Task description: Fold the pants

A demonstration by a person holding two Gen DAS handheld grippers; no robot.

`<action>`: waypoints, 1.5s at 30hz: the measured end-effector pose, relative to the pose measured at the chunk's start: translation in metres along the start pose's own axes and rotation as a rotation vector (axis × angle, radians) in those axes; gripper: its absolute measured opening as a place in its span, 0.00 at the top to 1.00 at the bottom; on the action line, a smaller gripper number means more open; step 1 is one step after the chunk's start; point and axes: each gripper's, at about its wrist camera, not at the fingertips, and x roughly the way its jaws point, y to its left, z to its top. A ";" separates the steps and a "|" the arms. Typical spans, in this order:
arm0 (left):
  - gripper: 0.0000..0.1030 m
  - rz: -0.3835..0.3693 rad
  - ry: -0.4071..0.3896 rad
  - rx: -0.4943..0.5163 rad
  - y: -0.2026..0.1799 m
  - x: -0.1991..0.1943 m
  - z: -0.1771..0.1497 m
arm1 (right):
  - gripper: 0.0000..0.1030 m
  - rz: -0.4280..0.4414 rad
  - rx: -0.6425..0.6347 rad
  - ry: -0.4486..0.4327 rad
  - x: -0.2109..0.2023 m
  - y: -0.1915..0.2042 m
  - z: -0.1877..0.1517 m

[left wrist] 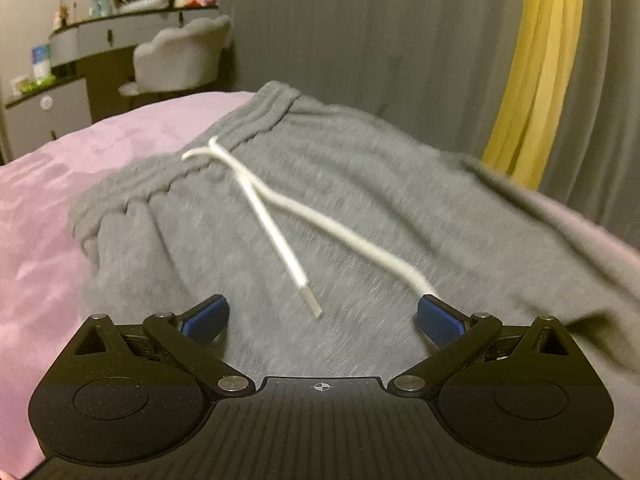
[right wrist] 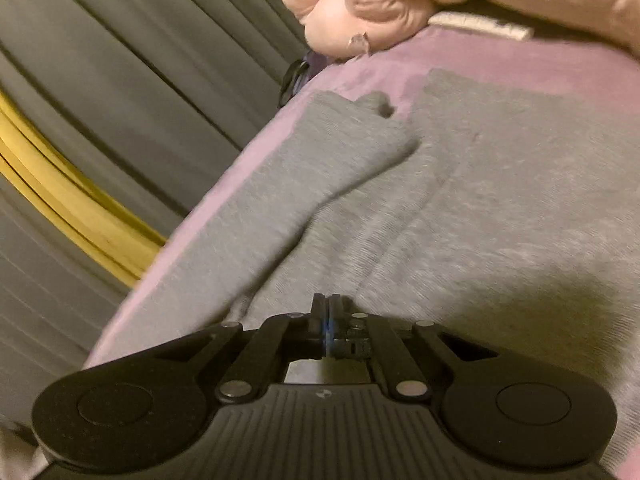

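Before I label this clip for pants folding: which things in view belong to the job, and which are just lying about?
Part of the job:
- grey pants, spread on the pink bedcover
- white drawstring at the waistband
- left gripper, open
- right gripper, shut

Just lying about:
- pink plush toy
- vanity table and chair
- yellow curtain
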 end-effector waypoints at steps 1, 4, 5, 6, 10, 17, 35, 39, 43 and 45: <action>0.00 -0.018 -0.012 -0.025 0.001 -0.007 0.010 | 0.79 0.048 0.028 0.000 0.004 0.000 0.008; 0.00 -0.121 -0.041 -0.091 -0.001 -0.015 0.049 | 0.58 0.087 0.083 -0.021 0.021 0.005 0.024; 0.00 -0.168 -0.031 -0.104 -0.004 -0.011 0.064 | 0.58 0.109 0.111 -0.018 0.029 0.006 0.026; 0.00 -0.220 -0.013 -0.127 -0.009 -0.003 0.080 | 0.58 0.142 0.138 -0.008 0.038 0.006 0.029; 0.00 -0.340 0.126 -0.222 -0.028 0.053 0.129 | 0.60 0.180 0.185 0.012 0.064 0.003 0.033; 0.28 -0.256 0.232 -0.190 -0.069 0.141 0.165 | 0.92 0.249 0.152 0.035 0.071 -0.005 0.038; 0.94 -0.317 0.431 -0.298 -0.114 0.166 0.147 | 0.95 0.285 0.265 0.065 0.050 -0.008 0.027; 0.94 -0.417 0.334 -0.228 -0.094 0.105 0.155 | 0.95 0.300 0.244 0.039 0.033 0.000 0.034; 0.94 -0.525 0.222 -0.204 -0.055 0.032 0.159 | 0.96 0.326 0.183 0.016 -0.004 0.003 0.047; 0.94 -0.548 0.185 -0.167 -0.034 -0.007 0.147 | 0.96 0.327 0.155 0.012 -0.029 -0.003 0.054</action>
